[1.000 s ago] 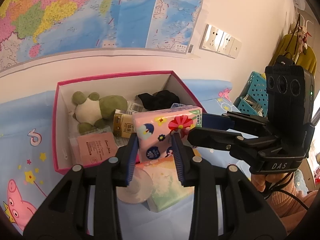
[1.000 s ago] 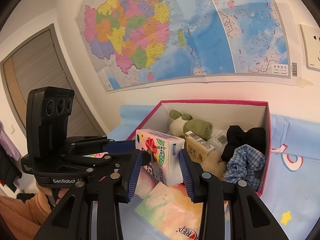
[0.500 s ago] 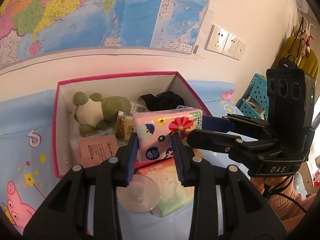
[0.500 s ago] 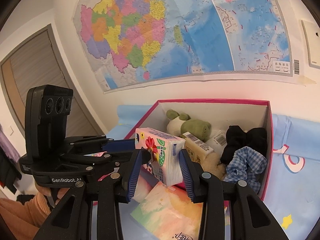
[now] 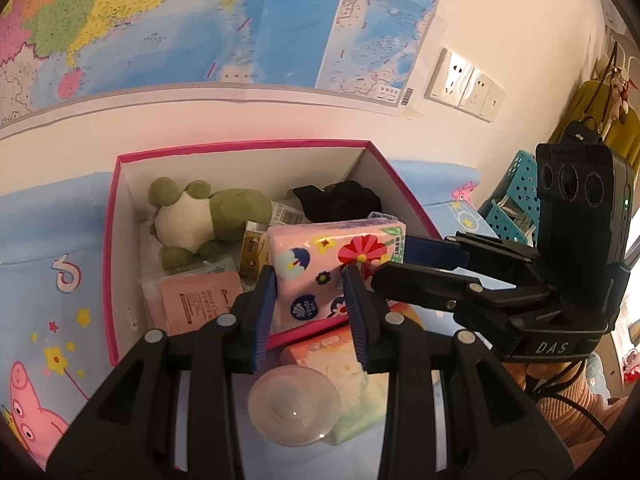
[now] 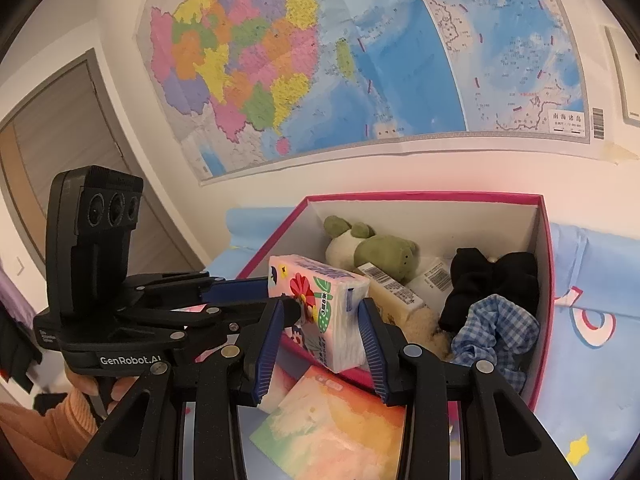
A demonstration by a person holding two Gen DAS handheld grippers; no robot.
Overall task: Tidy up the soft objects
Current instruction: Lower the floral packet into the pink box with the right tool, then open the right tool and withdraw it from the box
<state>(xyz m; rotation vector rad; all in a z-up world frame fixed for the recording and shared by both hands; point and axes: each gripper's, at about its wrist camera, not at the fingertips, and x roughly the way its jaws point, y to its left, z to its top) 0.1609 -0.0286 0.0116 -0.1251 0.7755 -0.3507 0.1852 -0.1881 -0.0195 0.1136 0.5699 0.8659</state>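
Observation:
A pink flowered tissue pack (image 5: 336, 264) (image 6: 320, 308) hangs just above the front wall of the pink box (image 5: 112, 240) (image 6: 546, 280). My left gripper (image 5: 310, 300) (image 6: 272, 294) is shut on its near end. My right gripper (image 6: 320, 332) (image 5: 404, 260) is shut on its other end, coming in from the right in the left wrist view. Inside the box lie a green frog plush (image 5: 200, 216) (image 6: 376, 248), a black cloth (image 5: 340, 200) (image 6: 492, 276), a blue checked scrunchie (image 6: 496, 328), a pink packet (image 5: 196, 296) and small labelled packs.
A second, orange-and-green tissue pack (image 5: 348, 368) (image 6: 340, 420) lies on the blue cartoon-print cloth in front of the box, beside a clear round cup (image 5: 294, 404). A teal basket (image 5: 516, 200) stands at the right. The map-covered wall rises right behind the box.

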